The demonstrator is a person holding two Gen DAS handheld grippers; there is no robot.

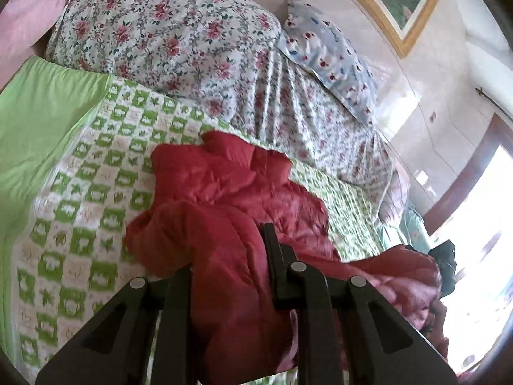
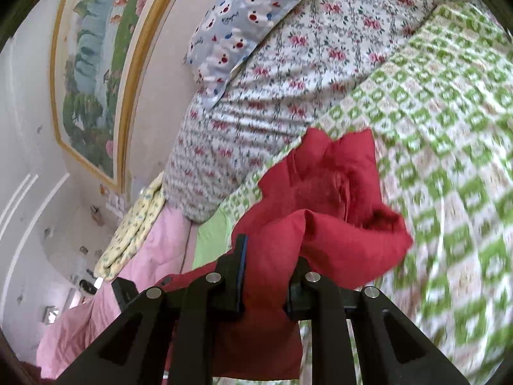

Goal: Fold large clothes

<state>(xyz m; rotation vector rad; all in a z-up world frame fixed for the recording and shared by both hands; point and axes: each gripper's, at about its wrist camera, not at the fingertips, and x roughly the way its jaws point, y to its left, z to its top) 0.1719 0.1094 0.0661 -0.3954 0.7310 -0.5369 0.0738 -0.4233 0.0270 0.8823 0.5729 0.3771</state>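
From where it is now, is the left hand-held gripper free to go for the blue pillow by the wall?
Probably not yet. The left hand-held gripper is shut on the red jacket, as is the right hand-held gripper. The blue pillow lies beyond the floral bedding, uncovered, but the jacket would have to be let go first.
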